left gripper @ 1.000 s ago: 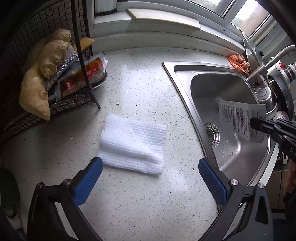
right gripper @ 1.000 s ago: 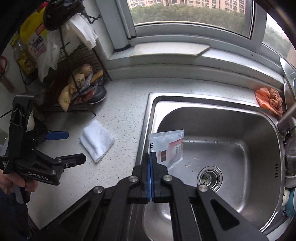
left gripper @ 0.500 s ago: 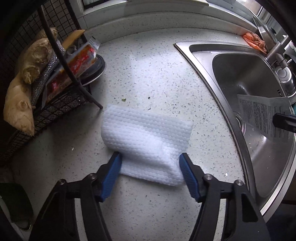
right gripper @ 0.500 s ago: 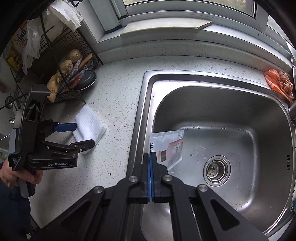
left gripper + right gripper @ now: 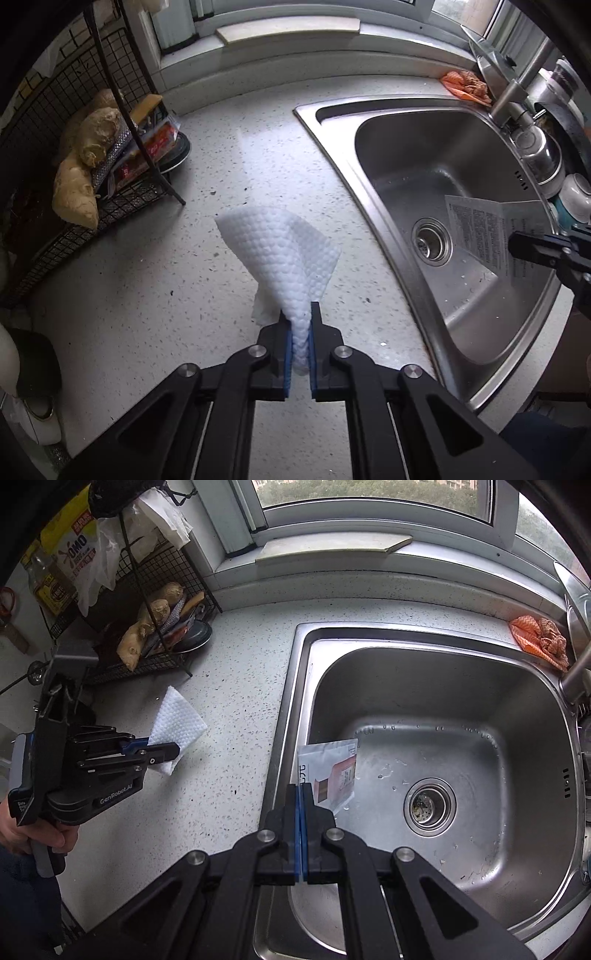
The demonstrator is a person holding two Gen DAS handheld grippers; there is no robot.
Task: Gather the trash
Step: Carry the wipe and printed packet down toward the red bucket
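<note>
Your left claw (image 5: 299,332) has just been closing and now pinches the white dimpled paper towel (image 5: 284,254), bunched between its blue pads (image 5: 287,354) above the speckled pale counter (image 5: 147,266). Your right claw (image 5: 300,834), fully closed, grips a corner of the flat printed sachet (image 5: 332,771), held over the steel sink (image 5: 443,709). Step in hand: both pieces gathered. The next move likely calls for carrying them to a bin, none visible here.

Both wrist fisheyes look steeply down, close over the desk (image 5: 155,280); left faces desk, right faces sink (image 5: 436,709); both share sink, wire rack (image 5: 55,221).
</note>
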